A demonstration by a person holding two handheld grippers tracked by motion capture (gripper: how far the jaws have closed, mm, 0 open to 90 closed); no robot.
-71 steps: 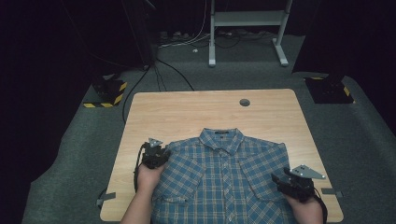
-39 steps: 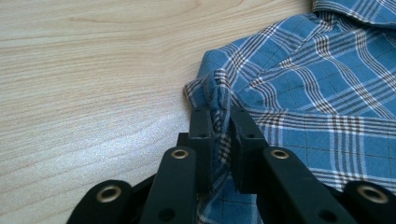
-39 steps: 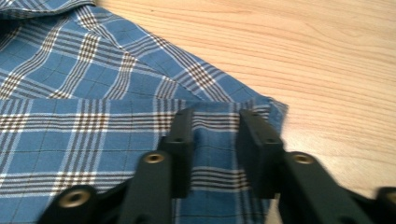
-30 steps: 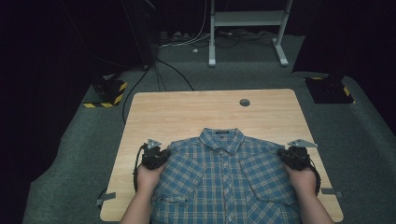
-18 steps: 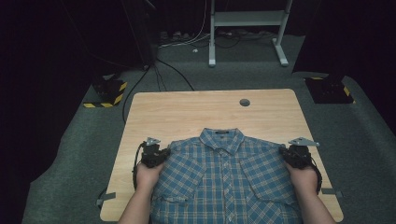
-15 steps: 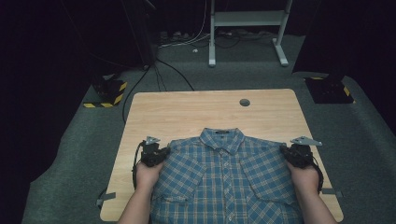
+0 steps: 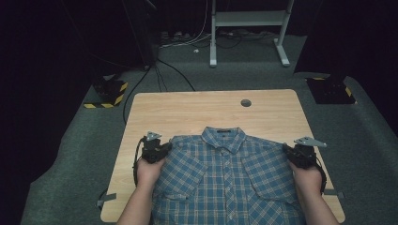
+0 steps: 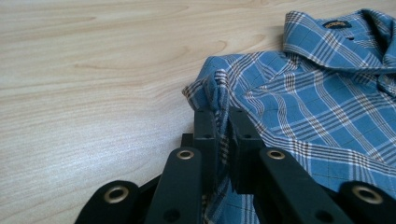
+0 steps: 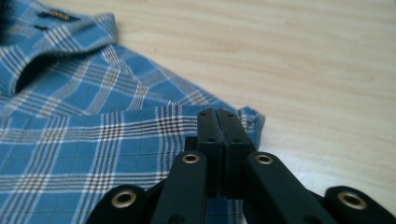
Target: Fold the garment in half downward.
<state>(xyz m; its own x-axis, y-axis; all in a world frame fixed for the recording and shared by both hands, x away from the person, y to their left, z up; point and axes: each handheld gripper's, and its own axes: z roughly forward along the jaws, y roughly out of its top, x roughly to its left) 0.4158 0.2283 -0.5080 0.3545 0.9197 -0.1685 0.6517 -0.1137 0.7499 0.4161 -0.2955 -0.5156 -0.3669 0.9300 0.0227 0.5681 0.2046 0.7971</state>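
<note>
The blue plaid shirt (image 7: 225, 180) lies flat, collar toward twelve o'clock, on the near half of the tabletop (image 7: 187, 110). Left tongs (image 8: 223, 126) pinch its nine o'clock shoulder, right tongs (image 9: 218, 122) the three o'clock one. The cloth looks soft, light and floppy; shoulder seams suit gripping.

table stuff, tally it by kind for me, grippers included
plaid shirt: 1
grippers: 2, the left gripper and the right gripper, each shut on a shoulder of the shirt
wooden table: 1
total: 4
</note>
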